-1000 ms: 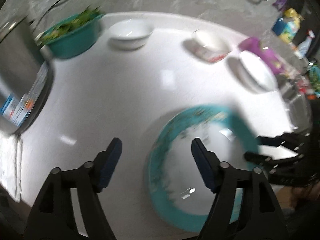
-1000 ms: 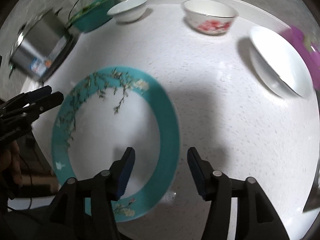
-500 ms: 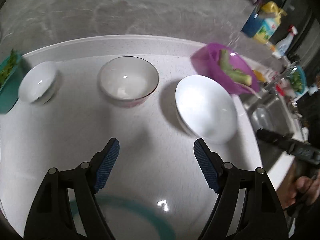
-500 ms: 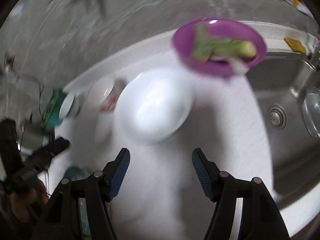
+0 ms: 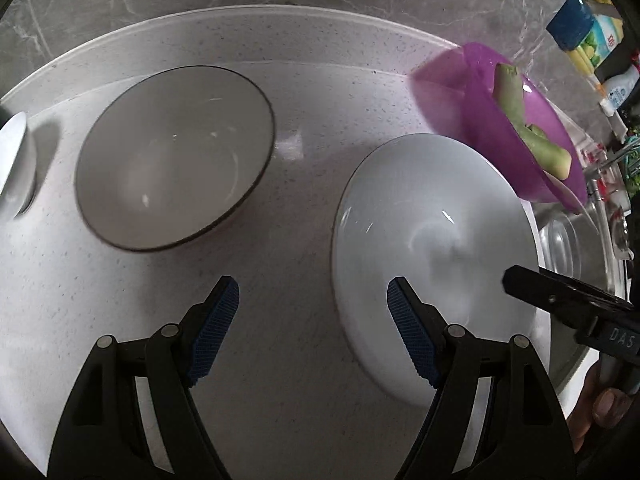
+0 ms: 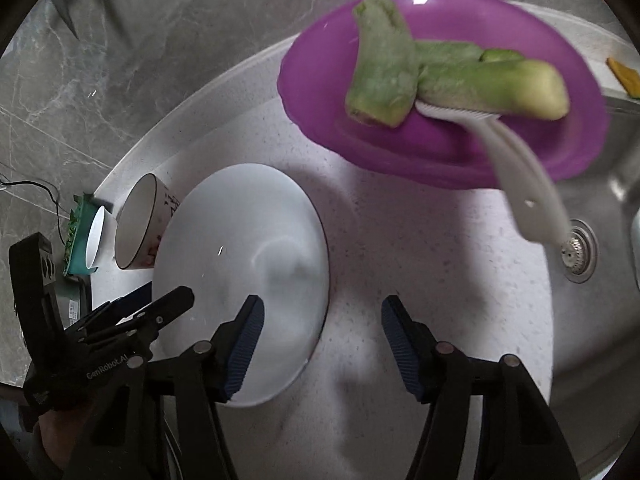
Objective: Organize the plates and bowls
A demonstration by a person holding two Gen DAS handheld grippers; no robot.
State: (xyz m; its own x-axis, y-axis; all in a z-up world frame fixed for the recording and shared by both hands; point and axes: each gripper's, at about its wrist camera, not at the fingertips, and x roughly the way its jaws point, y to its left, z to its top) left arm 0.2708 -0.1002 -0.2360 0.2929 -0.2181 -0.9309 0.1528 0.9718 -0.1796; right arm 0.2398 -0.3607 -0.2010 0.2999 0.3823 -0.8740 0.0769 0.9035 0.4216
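Note:
A wide white deep plate (image 5: 432,248) (image 6: 248,264) lies on the white counter (image 5: 304,184). Left of it stands a bowl with a dark rim (image 5: 176,156), flowered outside (image 6: 140,228), and beyond that a small white bowl (image 5: 12,168) (image 6: 96,240). My left gripper (image 5: 312,328) (image 6: 140,312) is open above the counter, and the plate's left rim falls between its fingers. The plate's right rim is between the fingers of my right gripper (image 6: 320,340) (image 5: 560,296), whose jaws are closing. Its pads do not touch the plate.
A purple bowl (image 6: 440,88) (image 5: 520,120) with green vegetable pieces and a white peeler (image 6: 520,168) sits behind the plate. A steel sink (image 6: 576,256) lies to the right. A teal basin of greens (image 6: 76,240) stands far left. Bottles (image 5: 580,28) stand at the back right.
Both grippers have swept right from the teal-rimmed plate, which has left view, to the white plate. The right gripper has rolled and its jaws have narrowed slightly.

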